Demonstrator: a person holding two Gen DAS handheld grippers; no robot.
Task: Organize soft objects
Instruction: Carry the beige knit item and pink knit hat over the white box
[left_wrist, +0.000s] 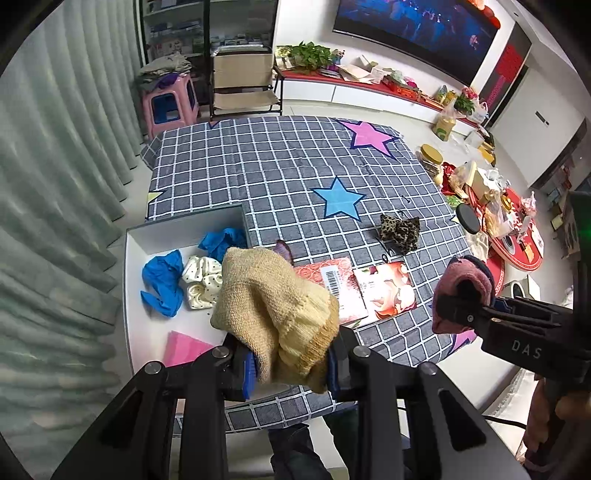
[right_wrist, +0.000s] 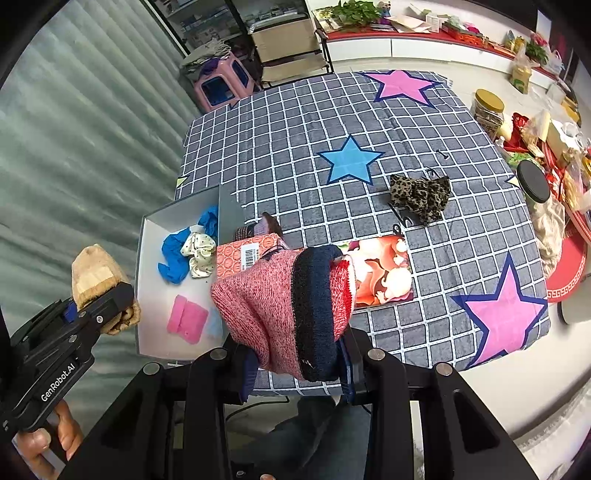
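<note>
Your left gripper (left_wrist: 291, 365) is clamped on a tan knit glove (left_wrist: 273, 306), coarse weave with a ribbed yellow cuff, held up over the near edge of the white box (left_wrist: 140, 236). Your right gripper (right_wrist: 299, 369) pinches a pink knit sock (right_wrist: 284, 302), navy and red bands, raised above the checked tablecloth (right_wrist: 295, 147) beside the box.

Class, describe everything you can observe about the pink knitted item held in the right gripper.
The pink knitted item looks like a woollen sock or glove: mottled pink knit, then a dark navy band, then a red-and-white end. It is soft and bunched, clamped in the right gripper, whose blue-padded fingers press its lower part. It is held in the air above the near edge of the checked tablecloth, in front of the white box. Only the gripper touches it.
</note>
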